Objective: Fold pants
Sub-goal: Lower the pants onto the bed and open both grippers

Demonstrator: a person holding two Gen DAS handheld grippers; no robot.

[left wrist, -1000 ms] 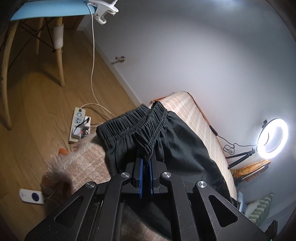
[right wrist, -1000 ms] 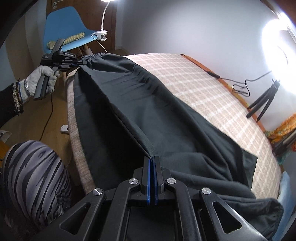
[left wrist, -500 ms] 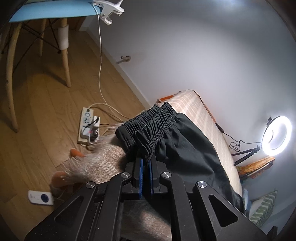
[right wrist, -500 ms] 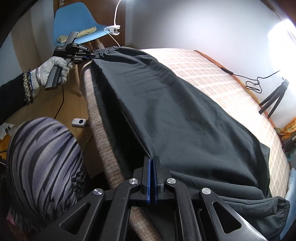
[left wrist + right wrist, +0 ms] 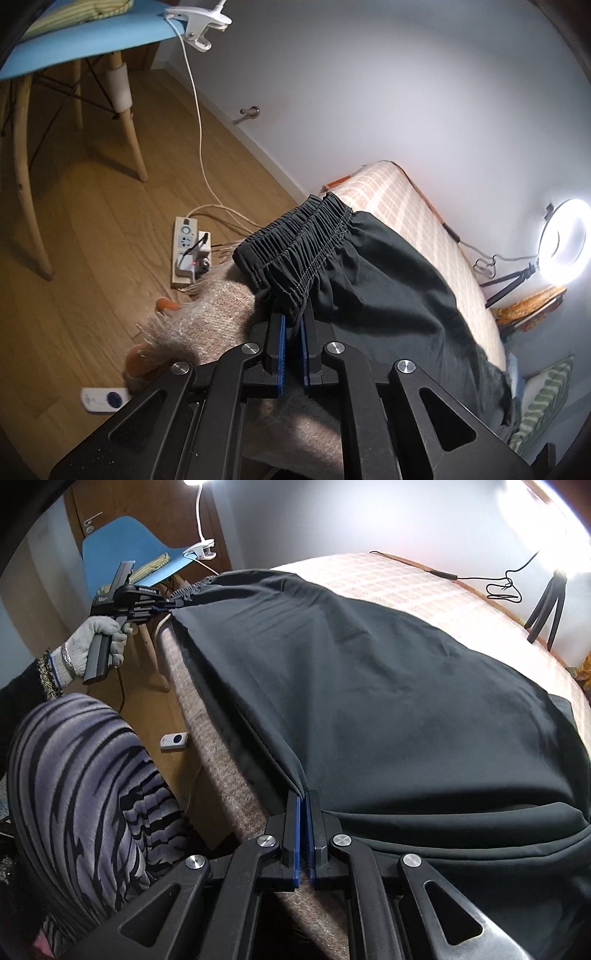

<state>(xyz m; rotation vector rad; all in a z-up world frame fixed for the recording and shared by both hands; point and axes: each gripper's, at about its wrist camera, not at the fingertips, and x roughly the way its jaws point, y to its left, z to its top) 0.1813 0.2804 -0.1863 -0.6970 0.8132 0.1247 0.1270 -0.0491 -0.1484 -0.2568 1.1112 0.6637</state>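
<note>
Compared with a second back, the pants (image 5: 388, 686) have come down flatter onto the bed (image 5: 369, 576), and the right tool (image 5: 303, 805) has dropped lower toward the near bed edge, so less fabric hangs in the air. Taking the bed as the landmark and going left to right: at its left end, by the blue chair (image 5: 122, 550), the left tool (image 5: 291, 325) has the elastic waistband (image 5: 295, 243) between its pads, jaws narrow and just starting to ease apart, cloth still bunched in the gap. In the right wrist view you can see that same tool in a gloved hand (image 5: 98, 638), off the bed's left corner. The pants run lengthwise along the bed from there, already doubled leg on leg, with the folded edge along the near side. Further right, the right tool is clamped tight on that near edge, roughly mid-leg, and the cuffs lie past it toward the ring light end. My read: the long axis runs left to right between the two tools, so the next fold means carrying one end toward the other, and the right hand is nearer the cuffs.
</note>
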